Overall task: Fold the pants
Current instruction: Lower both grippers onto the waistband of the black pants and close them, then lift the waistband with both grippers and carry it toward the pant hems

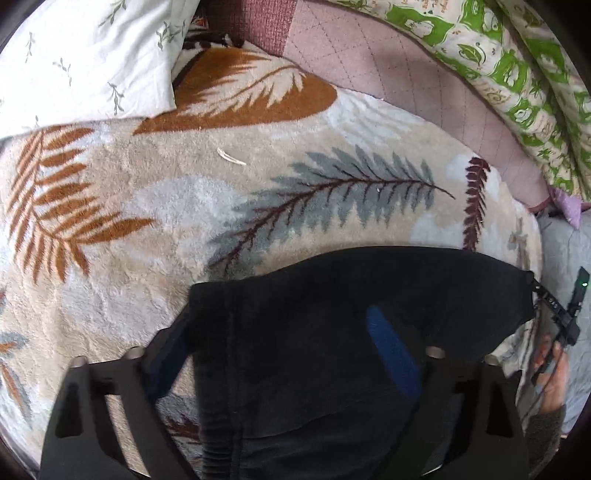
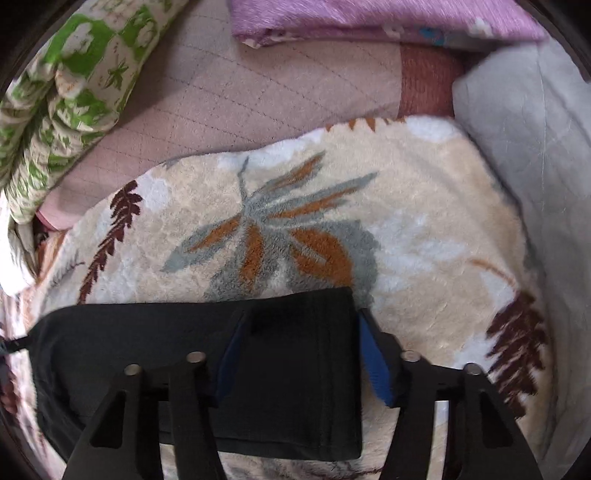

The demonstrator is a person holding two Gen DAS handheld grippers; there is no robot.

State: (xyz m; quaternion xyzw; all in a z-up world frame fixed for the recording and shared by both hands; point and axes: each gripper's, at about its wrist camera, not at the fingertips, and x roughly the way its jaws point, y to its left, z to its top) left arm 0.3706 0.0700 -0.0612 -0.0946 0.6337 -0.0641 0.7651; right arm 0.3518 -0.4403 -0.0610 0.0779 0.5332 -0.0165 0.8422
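Black pants [image 1: 332,295] lie folded in a long band on a fleece blanket with a leaf print [image 1: 184,192]. My left gripper [image 1: 280,354] points down over one end of them. Its left finger [image 1: 170,350] stands just off the cloth's edge and its right pad [image 1: 391,354] rests on top, jaws wide and open. In the right wrist view my right gripper [image 2: 303,354] straddles the other end of the pants [image 2: 295,387]. One pad [image 2: 232,350] is on the cloth and the other [image 2: 373,358] is at its right edge; the cloth between them lies flat.
A white leaf-print pillow [image 1: 74,55] lies at the far left. A pink quilted sheet [image 1: 388,62] and a green-and-white quilt [image 1: 517,74] lie beyond the blanket. A purple blanket [image 2: 369,18] and a grey pillow [image 2: 535,147] lie to the right. A hand [image 1: 550,373] shows at the edge.
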